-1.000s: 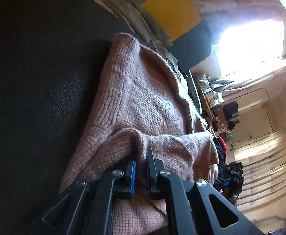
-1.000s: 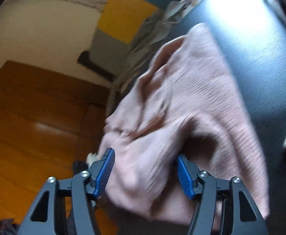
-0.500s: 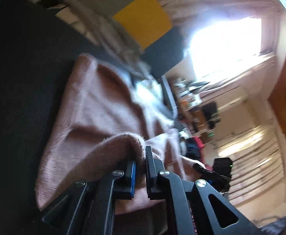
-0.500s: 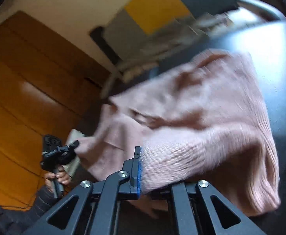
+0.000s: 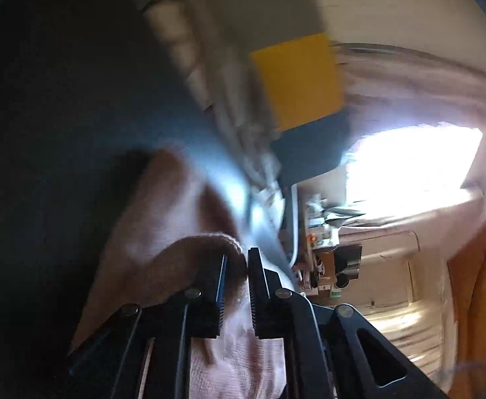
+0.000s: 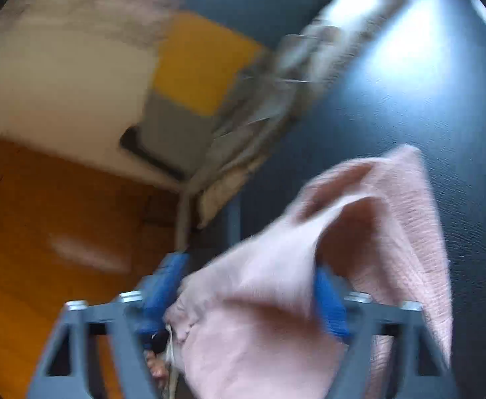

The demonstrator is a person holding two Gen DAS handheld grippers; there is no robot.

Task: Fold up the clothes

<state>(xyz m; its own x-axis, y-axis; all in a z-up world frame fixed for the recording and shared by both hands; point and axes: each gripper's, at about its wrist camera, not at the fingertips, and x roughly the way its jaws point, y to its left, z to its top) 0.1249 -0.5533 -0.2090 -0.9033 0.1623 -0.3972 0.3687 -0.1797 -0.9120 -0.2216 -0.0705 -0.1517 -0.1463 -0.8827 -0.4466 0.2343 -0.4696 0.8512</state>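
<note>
The left gripper (image 5: 236, 266) pinches a fold of the pink sweater (image 5: 163, 232). The right gripper (image 6: 248, 286) stands spread, sweater draped between its pads toward 6 o'clock. A yellow panel (image 6: 199, 63) sits at 11 o'clock.

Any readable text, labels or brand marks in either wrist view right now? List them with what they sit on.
None readable.
Cluttered shelf items under the bright window, left wrist view: packaging may carry labels, but too small and blurred to read.
Pink knitted sweater: no tag or print shows.
Yellow square panel and black leather surface: plain, unmarked.
Right wrist view is motion-blurred throughout.
</note>
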